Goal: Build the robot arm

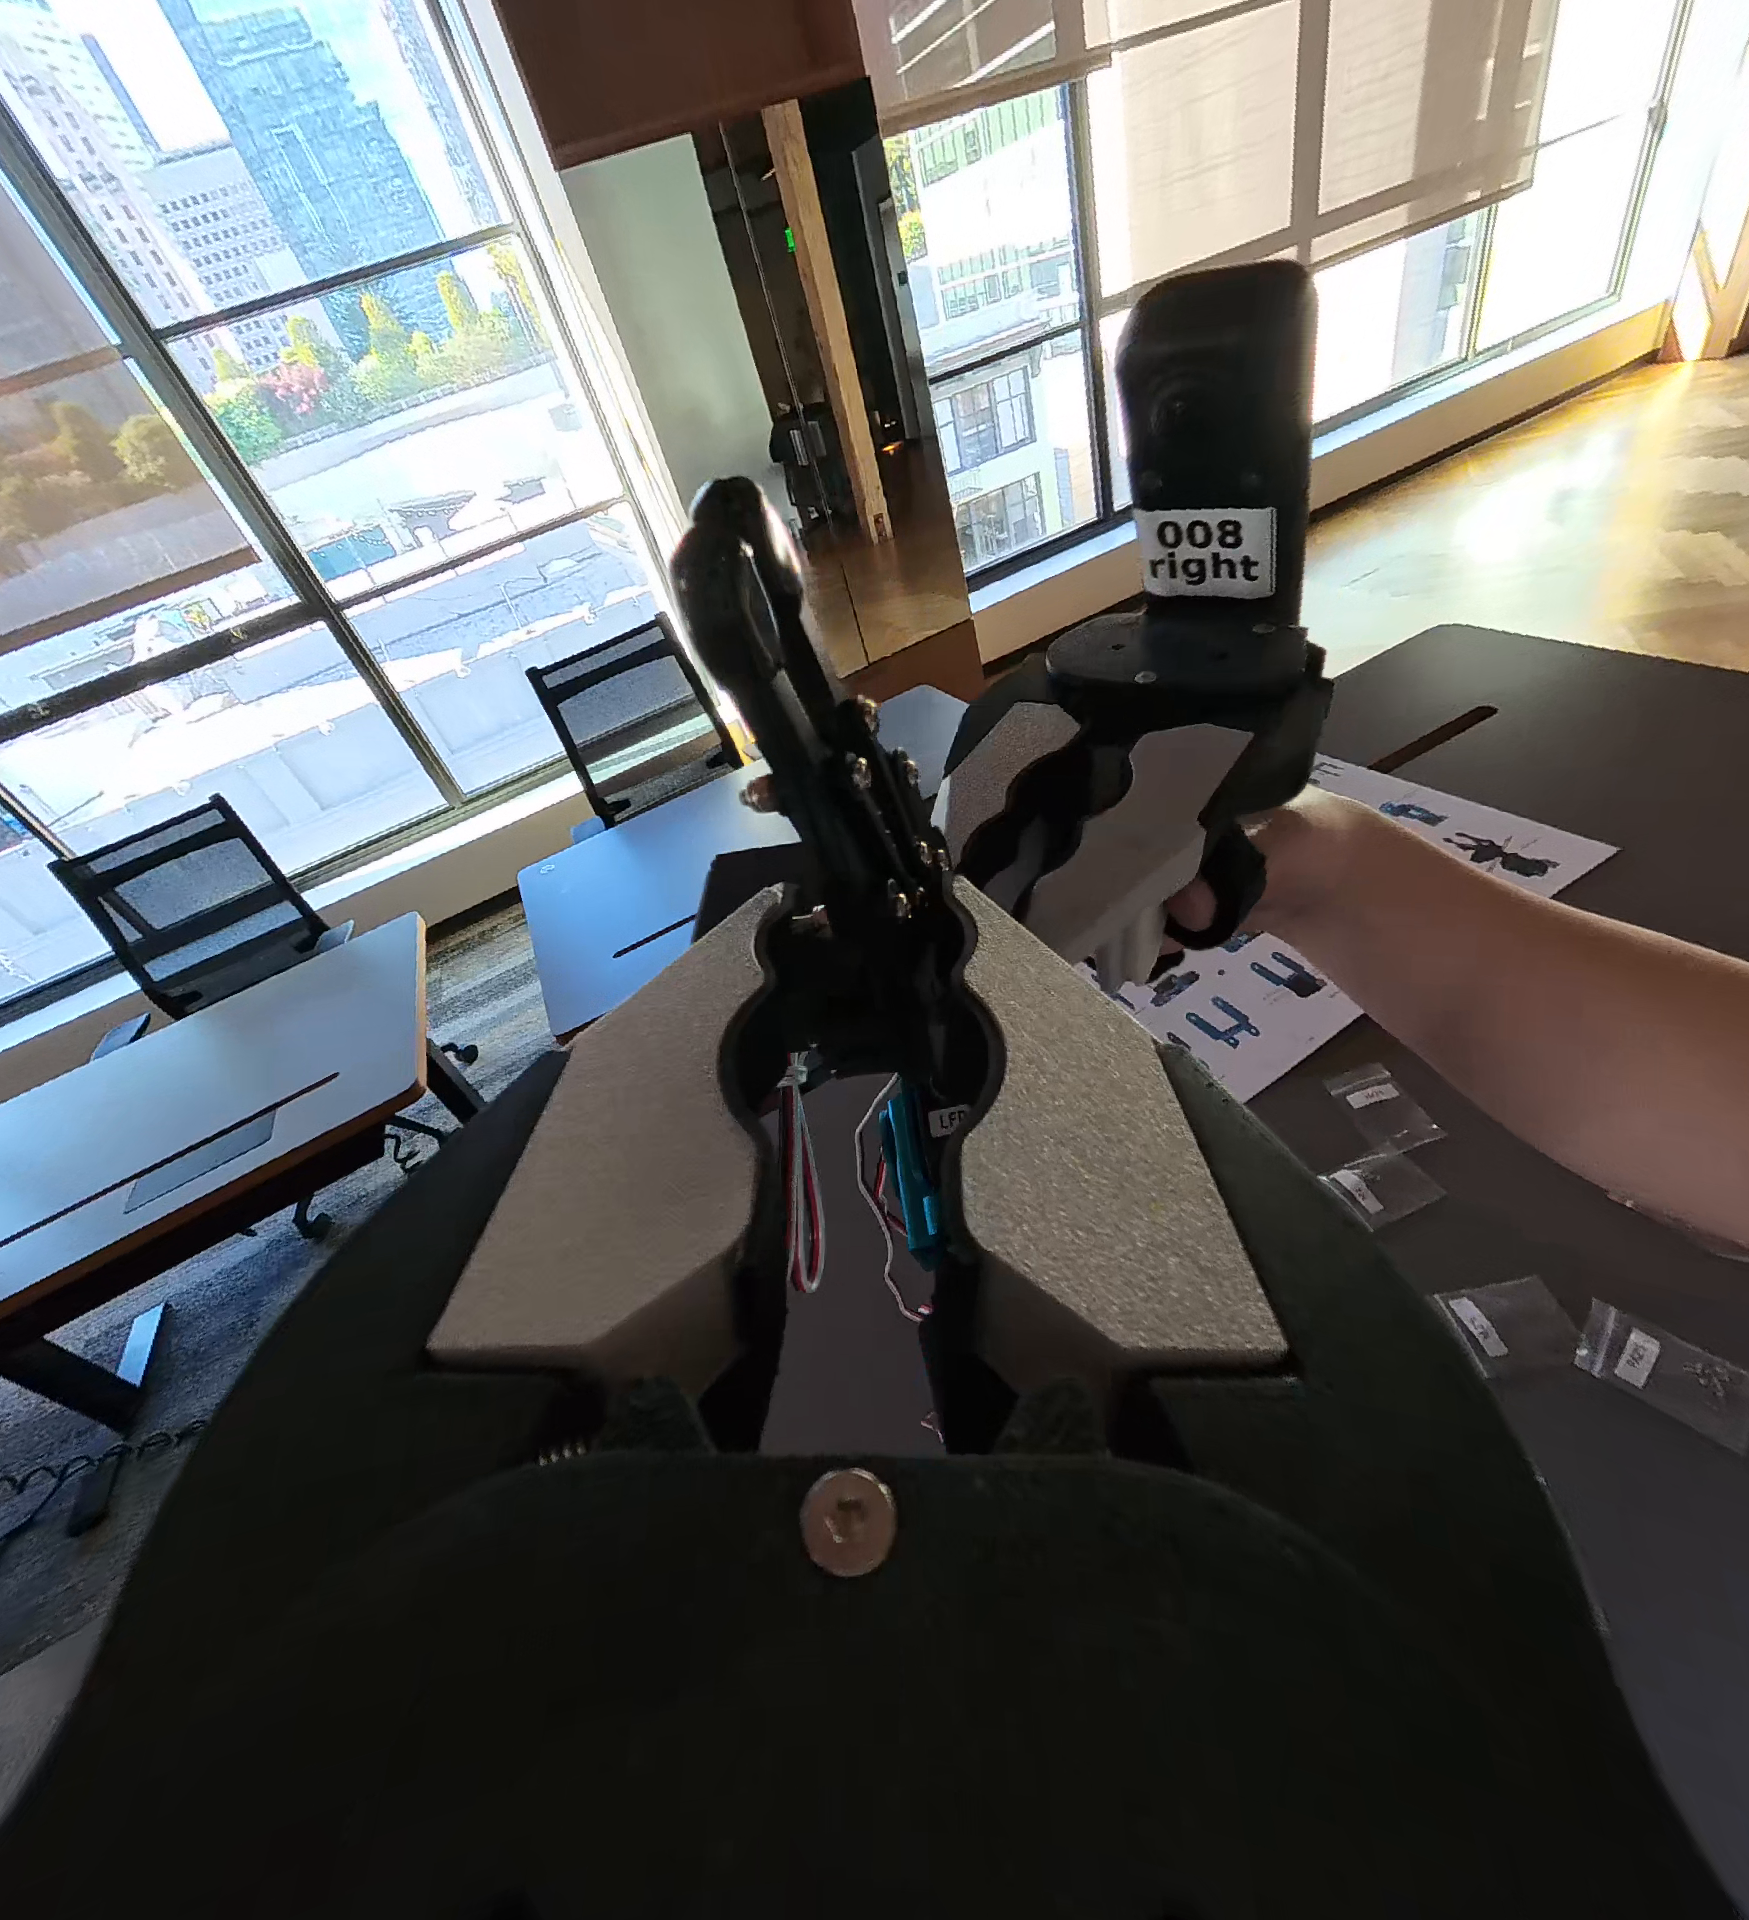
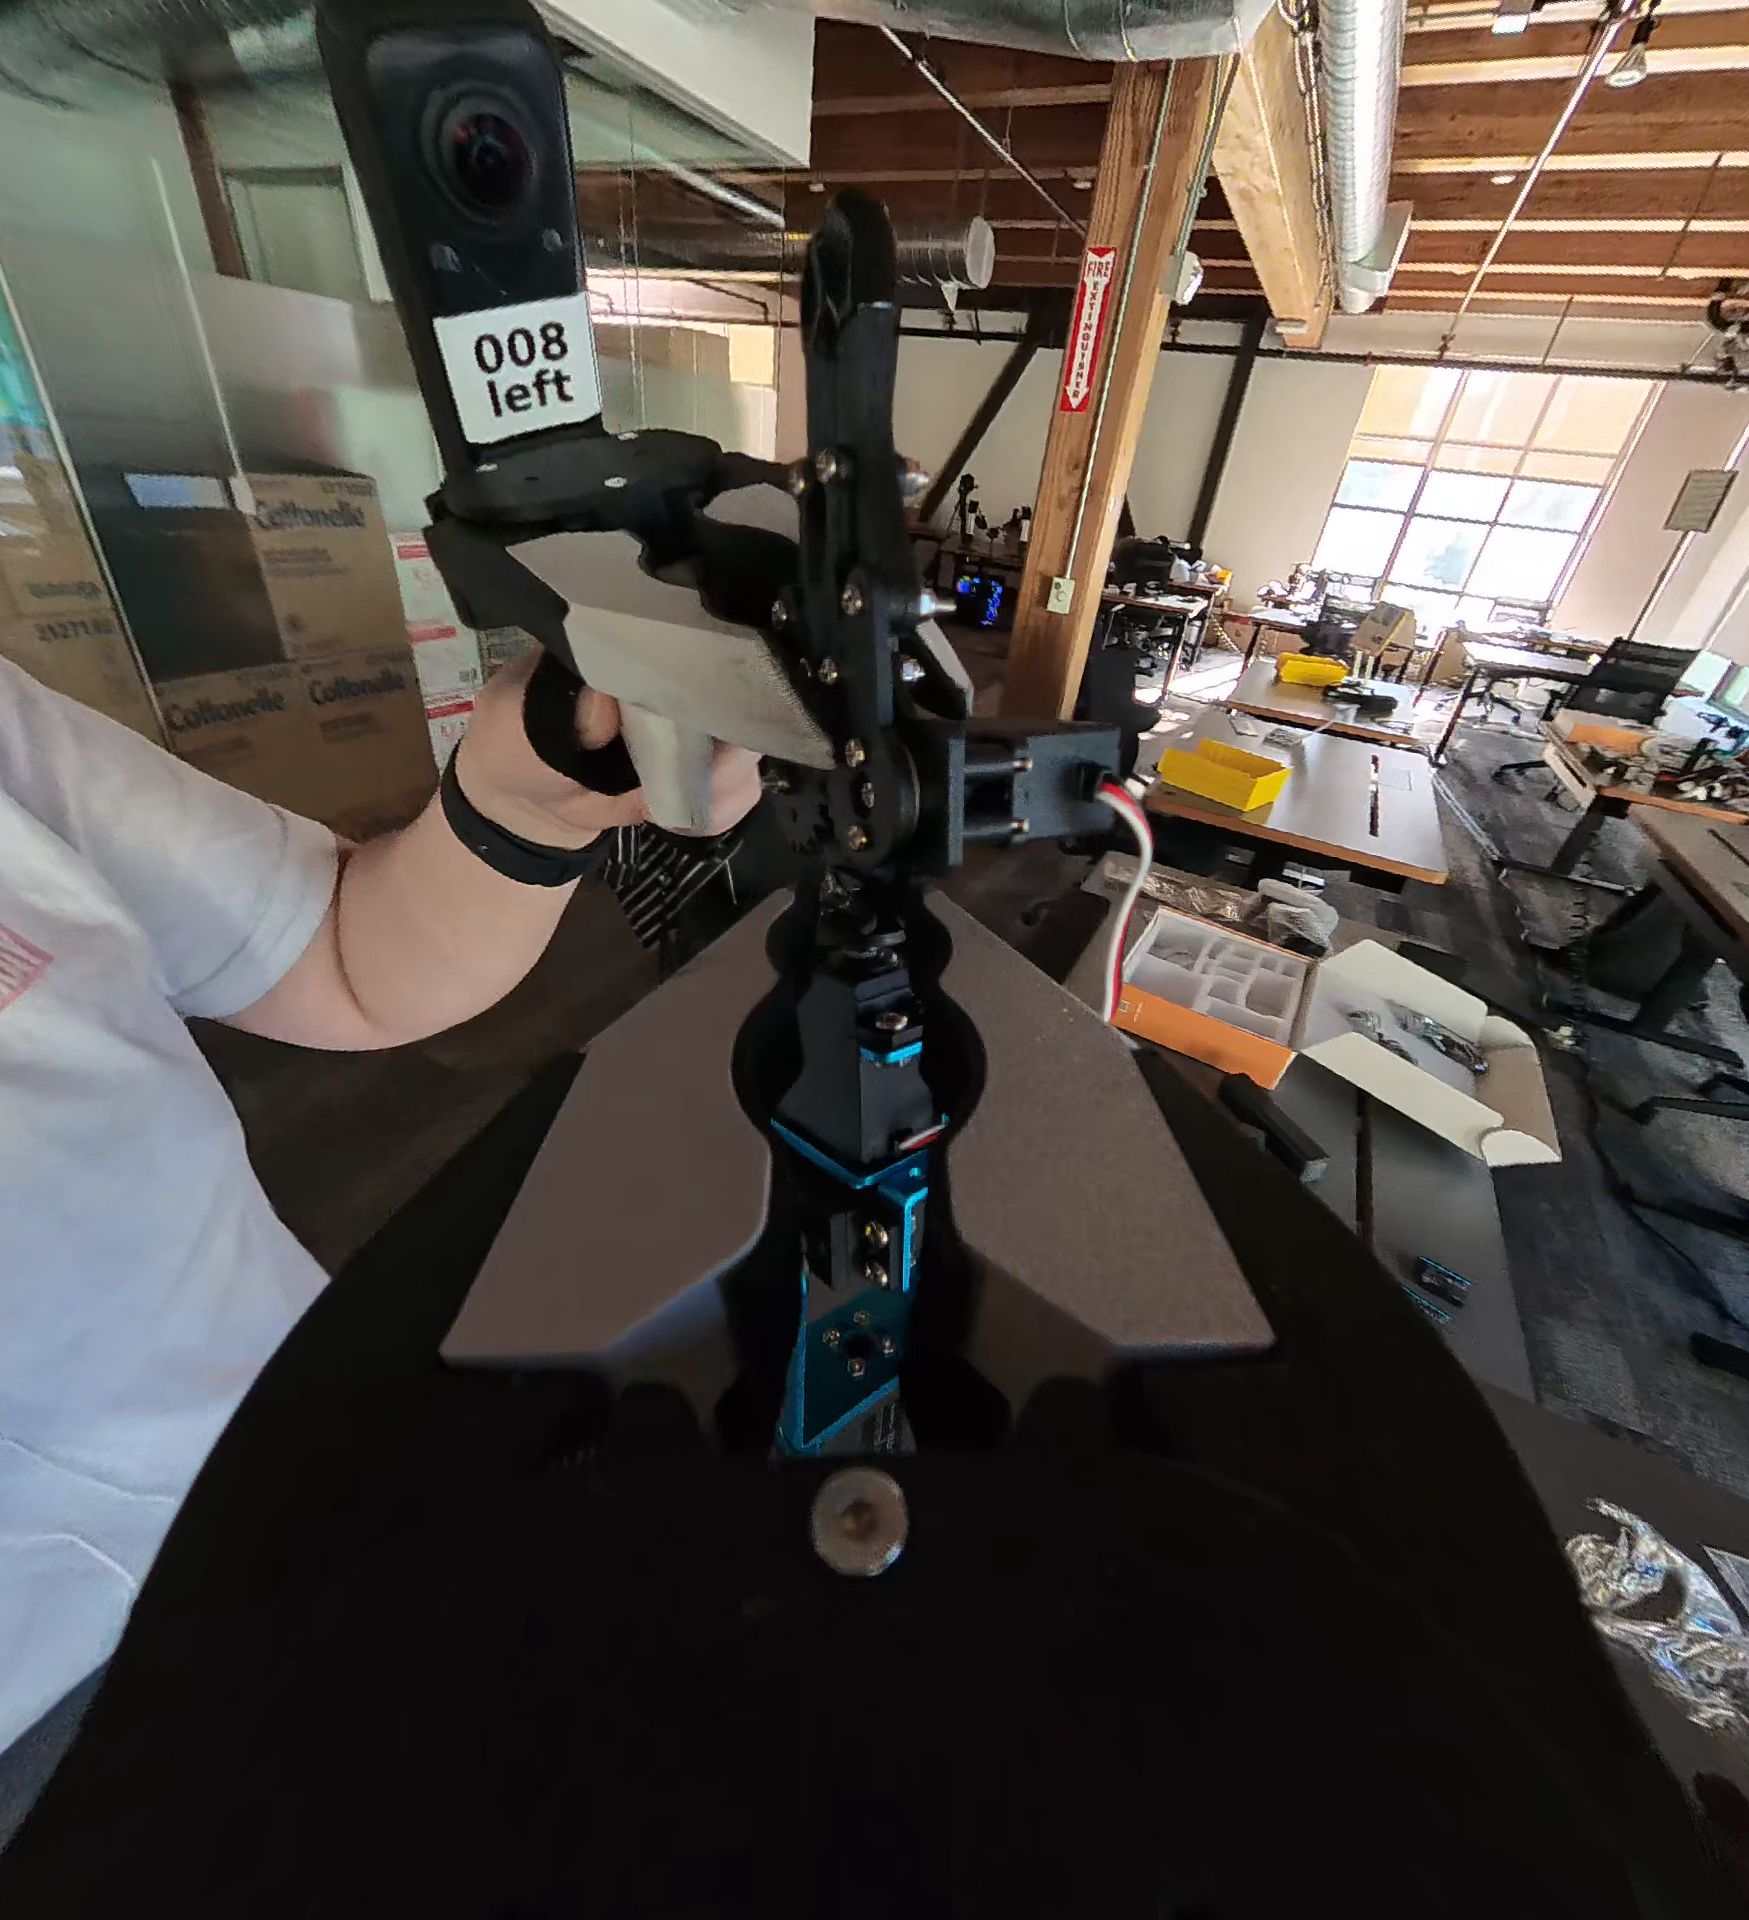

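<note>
Links of flat black plate, studded with small silver screws, make up the claw assembly. It ends in two curved, glossy jaws that are seen closed together at the top. Lower down, a boxy black servo is joined to a blue anodised metal bracket, and red, white and black wires hang loosely from it. The assembly is held upright in the air, above the near edge of the dark matte bench.

The left tool is closed narrowly on the assembly's lower body, which is seated in the scalloped notches of the grainy grey fingers. The right tool is likewise clamped narrowly on it, around the servo and blue bracket. Each tool's black grip is grasped by a hand; a black wristband is worn on the left one.

Printed sheets with blue and black diagrams are laid on the bench behind the right tool, and small clear bags are scattered just beside them. An open orange-and-white box with moulded compartments is seen past the assembly, and yellow bins are set on a farther desk. Brown cardboard cartons are stacked behind glass at the left.
</note>
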{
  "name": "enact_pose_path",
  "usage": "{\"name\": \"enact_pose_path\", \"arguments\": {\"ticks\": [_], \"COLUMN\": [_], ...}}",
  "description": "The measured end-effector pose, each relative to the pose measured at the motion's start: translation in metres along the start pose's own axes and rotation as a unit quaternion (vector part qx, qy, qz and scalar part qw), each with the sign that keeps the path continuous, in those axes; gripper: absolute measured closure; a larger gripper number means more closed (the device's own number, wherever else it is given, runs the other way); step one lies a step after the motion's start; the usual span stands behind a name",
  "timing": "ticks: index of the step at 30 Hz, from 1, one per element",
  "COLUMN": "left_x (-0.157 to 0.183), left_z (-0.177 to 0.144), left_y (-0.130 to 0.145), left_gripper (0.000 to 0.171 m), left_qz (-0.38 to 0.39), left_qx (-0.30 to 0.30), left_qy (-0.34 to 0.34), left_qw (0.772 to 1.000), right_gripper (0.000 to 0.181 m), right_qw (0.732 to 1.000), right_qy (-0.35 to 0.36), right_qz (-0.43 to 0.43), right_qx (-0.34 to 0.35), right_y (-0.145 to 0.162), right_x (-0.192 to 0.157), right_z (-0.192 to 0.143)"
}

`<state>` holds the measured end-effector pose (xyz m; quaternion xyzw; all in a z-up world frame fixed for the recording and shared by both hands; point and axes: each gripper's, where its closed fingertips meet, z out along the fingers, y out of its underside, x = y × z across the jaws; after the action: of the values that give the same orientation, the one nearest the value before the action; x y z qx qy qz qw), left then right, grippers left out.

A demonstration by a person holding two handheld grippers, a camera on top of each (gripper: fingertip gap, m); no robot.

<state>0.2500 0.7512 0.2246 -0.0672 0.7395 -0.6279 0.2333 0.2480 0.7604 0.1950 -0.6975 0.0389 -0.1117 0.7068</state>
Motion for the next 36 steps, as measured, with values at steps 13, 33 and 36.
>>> {"name": "enact_pose_path", "arguments": {"ticks": [13, 33, 36], "left_x": [0.0033, 0.0059, 0.0064], "left_z": [-0.0035, 0.0024, 0.0011], "left_y": [-0.0022, -0.0048, -0.0047], "left_gripper": [0.152, 0.153, 0.153], "left_qz": [-0.035, -0.042, -0.041], "left_qx": [0.017, 0.019, 0.02], "left_qy": [0.028, 0.04, 0.038], "left_qw": [0.999, 0.998, 0.998], "right_gripper": [0.17, 0.169, 0.168], "right_qw": [0.994, 0.993, 0.991], "right_qy": [-0.088, -0.077, -0.082], "right_qz": [0.058, 0.037, 0.05], "right_qx": [0.036, 0.079, 0.093], "right_y": [-0.0008, -0.0007, -0.0005], "right_x": [-0.0043, -0.0003, -0.0001], "right_z": [0.0033, -0.0011, -0.0054]}}
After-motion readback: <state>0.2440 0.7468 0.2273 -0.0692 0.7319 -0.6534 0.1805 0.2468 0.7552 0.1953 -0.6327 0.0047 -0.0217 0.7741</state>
